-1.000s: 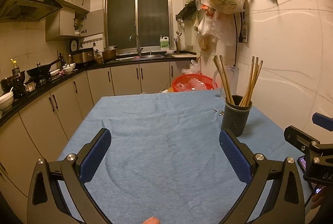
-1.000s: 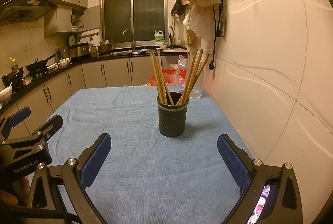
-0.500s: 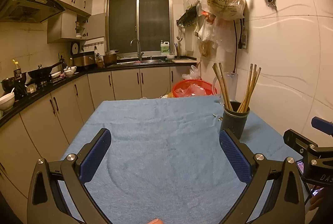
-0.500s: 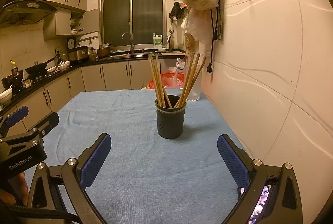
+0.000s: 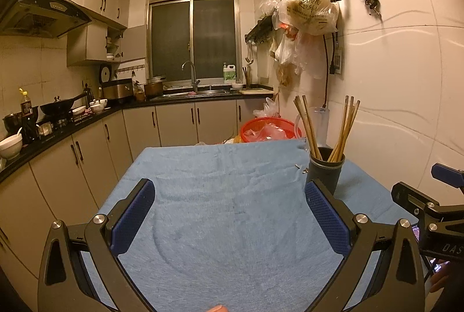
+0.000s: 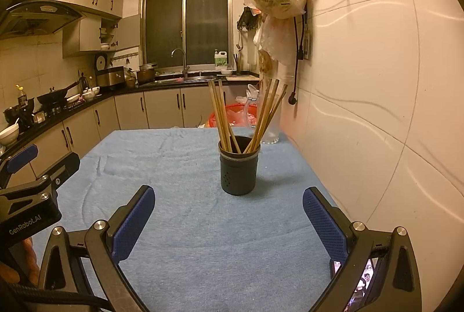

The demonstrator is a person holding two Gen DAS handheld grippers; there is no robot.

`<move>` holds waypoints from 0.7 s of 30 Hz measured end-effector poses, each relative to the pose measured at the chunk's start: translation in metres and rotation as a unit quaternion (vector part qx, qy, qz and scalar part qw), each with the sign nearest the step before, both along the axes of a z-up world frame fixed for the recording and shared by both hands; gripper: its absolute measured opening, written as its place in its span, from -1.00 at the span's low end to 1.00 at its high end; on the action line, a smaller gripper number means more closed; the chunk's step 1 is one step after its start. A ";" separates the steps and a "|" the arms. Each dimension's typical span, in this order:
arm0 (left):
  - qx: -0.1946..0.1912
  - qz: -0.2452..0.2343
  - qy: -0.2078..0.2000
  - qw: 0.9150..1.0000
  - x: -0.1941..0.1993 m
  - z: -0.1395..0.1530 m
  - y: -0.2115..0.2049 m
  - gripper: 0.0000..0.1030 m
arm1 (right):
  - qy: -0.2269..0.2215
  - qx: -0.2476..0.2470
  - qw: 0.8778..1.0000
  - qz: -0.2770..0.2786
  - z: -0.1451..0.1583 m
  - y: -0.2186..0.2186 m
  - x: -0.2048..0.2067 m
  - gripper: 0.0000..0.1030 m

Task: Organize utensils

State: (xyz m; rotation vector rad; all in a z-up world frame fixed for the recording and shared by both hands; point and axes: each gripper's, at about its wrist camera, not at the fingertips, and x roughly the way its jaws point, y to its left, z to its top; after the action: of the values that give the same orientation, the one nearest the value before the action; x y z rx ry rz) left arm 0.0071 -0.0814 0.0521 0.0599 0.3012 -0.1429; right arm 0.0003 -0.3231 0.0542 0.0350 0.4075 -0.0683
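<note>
A dark perforated utensil holder stands upright on the blue cloth, with several wooden chopsticks leaning out of it in two bunches. In the left wrist view the holder sits far right, just beyond the right fingertip. My right gripper is open, empty, a short way in front of the holder. Over bare cloth to the holder's left, my left gripper is also open with nothing in it. Each gripper's body shows at the edge of the other's view.
The table under the blue cloth runs along a white tiled wall on the right. A clear jug and a red basket stand at the far end. Two small metal bits lie left of the holder. Kitchen counters line the left.
Both grippers have drawn back from the holder and tilted up a little; the holder looks smaller and lower in both views. Both stayed open and empty.
</note>
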 end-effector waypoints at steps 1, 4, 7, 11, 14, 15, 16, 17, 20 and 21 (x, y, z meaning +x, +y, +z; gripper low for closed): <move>0.000 0.000 -0.001 1.000 0.000 0.001 0.000 1.00 | 0.000 0.000 1.000 0.000 0.000 0.000 0.000 1.00; 0.000 0.000 0.000 1.000 -0.001 0.000 0.000 1.00 | 0.000 0.000 1.000 0.000 0.000 0.000 0.000 1.00; -0.001 -0.001 -0.002 1.000 -0.001 0.001 -0.001 1.00 | -0.001 0.000 1.000 0.002 0.001 0.000 -0.002 1.00; -0.001 -0.001 -0.007 1.000 -0.004 0.003 -0.002 1.00 | -0.001 -0.001 1.000 0.002 0.001 0.001 -0.002 1.00; -0.001 -0.002 -0.008 1.000 -0.004 0.003 -0.002 1.00 | -0.001 0.000 1.000 0.002 0.001 0.001 -0.002 1.00; 0.000 -0.002 -0.009 1.000 -0.004 0.003 -0.002 1.00 | 0.000 0.000 1.000 0.002 0.001 0.001 -0.001 1.00; 0.000 -0.002 -0.008 1.000 -0.004 0.003 -0.002 1.00 | 0.000 0.000 1.000 0.002 0.001 0.000 0.000 1.00; 0.000 -0.001 -0.007 1.000 -0.004 0.003 -0.002 1.00 | 0.001 0.000 1.000 0.002 0.001 0.000 0.000 1.00; -0.001 -0.002 -0.004 1.000 -0.003 0.002 -0.002 1.00 | 0.004 0.000 1.000 0.002 0.000 0.001 0.002 1.00; -0.001 -0.001 -0.002 1.000 -0.002 0.001 -0.001 1.00 | 0.005 0.000 1.000 0.002 -0.002 0.001 0.002 1.00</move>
State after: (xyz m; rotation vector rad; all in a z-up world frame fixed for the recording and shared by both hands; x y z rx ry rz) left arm 0.0055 -0.0825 0.0531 0.0577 0.2971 -0.1455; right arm 0.0028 -0.3217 0.0527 0.0345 0.4178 -0.0636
